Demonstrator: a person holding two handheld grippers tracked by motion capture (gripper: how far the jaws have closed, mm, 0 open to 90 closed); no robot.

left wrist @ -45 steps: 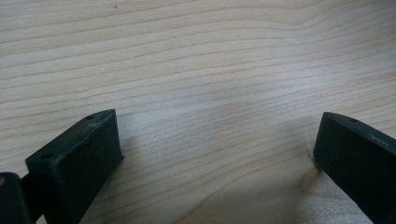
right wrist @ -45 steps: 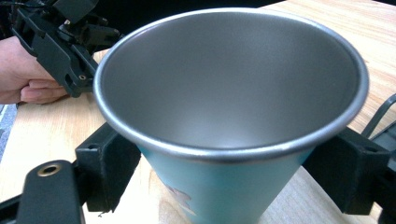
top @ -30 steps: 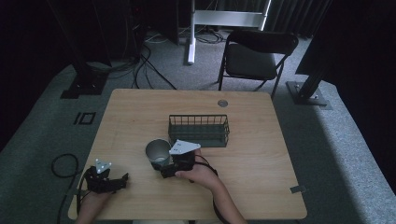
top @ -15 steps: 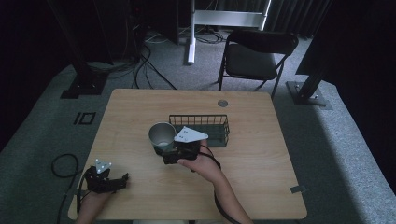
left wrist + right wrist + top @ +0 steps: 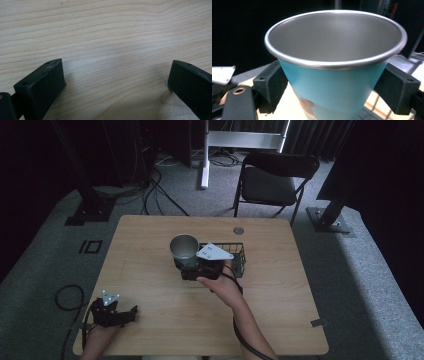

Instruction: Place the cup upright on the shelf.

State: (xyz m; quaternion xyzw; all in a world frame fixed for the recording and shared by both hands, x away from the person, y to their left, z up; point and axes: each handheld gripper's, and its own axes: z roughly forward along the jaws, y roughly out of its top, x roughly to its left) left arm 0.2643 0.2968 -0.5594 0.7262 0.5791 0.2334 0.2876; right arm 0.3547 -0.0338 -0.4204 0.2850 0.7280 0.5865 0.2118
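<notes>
R gripper [image 5: 186, 261] is clamped on a blue-sided metal cup w/ silver rim and bare steel inside [image 5: 184, 247], held upright and lifted off the light wooden table [image 5: 150, 285]. In the high view the cup sits just left of the dark wire basket [image 5: 238, 256], about mid-table; whether it touches the basket, can't tell. In the right gripper view the cup [image 5: 337, 62] fills the space between both black jaws, each jaw pressed against its blue wall below the rim; a small orange/brown print shows low on the side. R hand [image 5: 220, 285] reaches in from the bottom edge, forearm angled toward table centre, cable trailing along the arm. Grey three-cornered plate on top of that gripper partly covers the basket's left end.

L gripper [image 5: 134, 310] rests near the table's front-left corner, well apart from cup and basket. In the left gripper view its jaws are spread wide w/ nothing between them, just wood grain [image 5: 112, 50] below.

Beyond the table: a black folding chair [image 5: 272, 182] on grey carpet.
</notes>
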